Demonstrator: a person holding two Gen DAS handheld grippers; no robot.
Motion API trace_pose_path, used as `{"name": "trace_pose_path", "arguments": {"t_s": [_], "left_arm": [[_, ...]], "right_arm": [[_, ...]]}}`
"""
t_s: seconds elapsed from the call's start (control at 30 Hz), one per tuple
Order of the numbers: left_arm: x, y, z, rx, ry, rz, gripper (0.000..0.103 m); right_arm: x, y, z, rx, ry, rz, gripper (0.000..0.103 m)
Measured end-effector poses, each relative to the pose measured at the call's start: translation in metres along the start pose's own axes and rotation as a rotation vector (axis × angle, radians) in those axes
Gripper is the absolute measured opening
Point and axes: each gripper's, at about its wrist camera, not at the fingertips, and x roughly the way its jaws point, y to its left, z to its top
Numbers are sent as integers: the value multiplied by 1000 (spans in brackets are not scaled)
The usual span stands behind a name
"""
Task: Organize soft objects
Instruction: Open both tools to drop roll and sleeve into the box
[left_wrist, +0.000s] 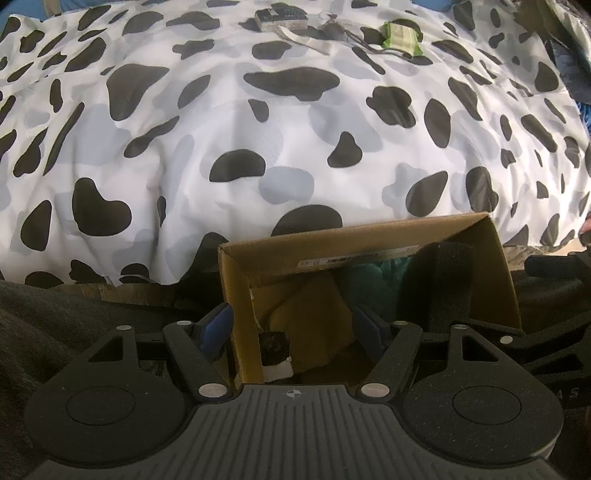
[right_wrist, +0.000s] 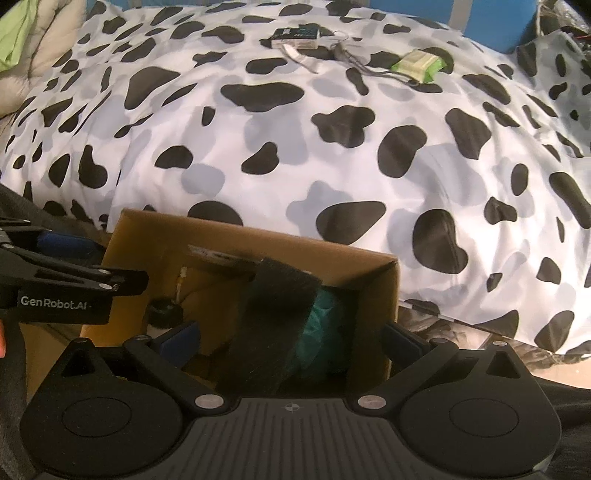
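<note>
An open cardboard box (left_wrist: 369, 236) stands against the bed's edge. Inside it lie a black fuzzy soft item (left_wrist: 439, 284), a teal soft item (left_wrist: 373, 277) and a small black object (left_wrist: 273, 343). My left gripper (left_wrist: 293, 328) is open and points steeply down, straddling the box's left wall with one finger outside and one inside. In the right wrist view the black fuzzy item (right_wrist: 273, 321) leans on the teal one (right_wrist: 325, 328). It lies between the spread fingers of my right gripper (right_wrist: 290, 341), and neither pad touches it. The right finger sits outside the box wall (right_wrist: 391, 295).
A cow-print duvet (right_wrist: 295, 147) covers the bed behind the box. At its far side lie a dark flat box (right_wrist: 295, 35), a green packet (right_wrist: 417, 68), a cord (right_wrist: 369, 68) and a grey strap (right_wrist: 299, 57). The left gripper's body (right_wrist: 59, 284) reaches in from the left.
</note>
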Motion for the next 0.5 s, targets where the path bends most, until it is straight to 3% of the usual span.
{"name": "trace_pose_path", "arguments": {"t_s": [0.23,0.5], "left_arm": [[-10,1,2,-20,-80,9,70],[-29,-1,5,-25,-231,31,70]], "right_arm": [[-8,-6,3,28,-64,-51,103],[-24,-17,7,78,-191,-136,103]]}}
